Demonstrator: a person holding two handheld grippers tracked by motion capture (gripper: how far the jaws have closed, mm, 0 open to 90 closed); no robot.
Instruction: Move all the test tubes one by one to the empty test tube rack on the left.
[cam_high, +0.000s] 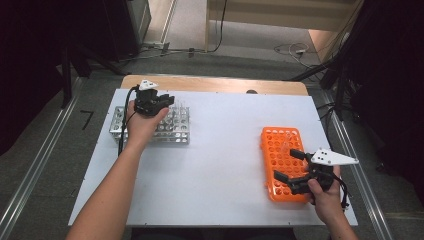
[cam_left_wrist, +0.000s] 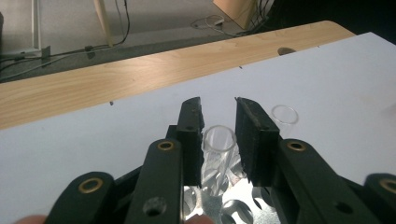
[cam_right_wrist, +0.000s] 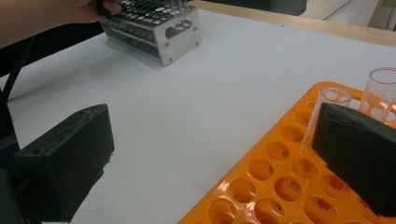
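**Inspector:** Item under handling: a clear glass test tube (cam_left_wrist: 219, 140), standing upright in the metal rack (cam_high: 181, 131) at the far left of the white table (cam_high: 225, 150). The left gripper (cam_left_wrist: 218, 122) brackets its upper end. The jaws stand close on either side of the rim with a sliver of daylight visible, so I read them as narrowly parted, not pressing.

**Assistant:** And the right side?

**Inspector:** The right gripper (cam_high: 289, 165) is held over the orange rack (cam_high: 272, 145) at the near right, jaws spread wide, nothing between them. Two tubes (cam_right_wrist: 322, 116) already stand in that rack's far rows.

**Assistant:** Handling character of the tube?

**Inspector:** In my judgement: light, rigid, thin-walled and brittle. Smooth glass against the pads will be slippery, and hard pressure risks cracking it. It will not yield to warn you.

**Assistant:** Recommended hold?

**Inspector:** Just below the rim, pads square across the round wall, centred so the tube cannot roll out sideways. Grip moderately and lift straight up along the tube's axis; any tilt would bind it against the rack holes. A second tube (cam_left_wrist: 285, 114) stands just beside, to the right, so keep the jaws clear of it.
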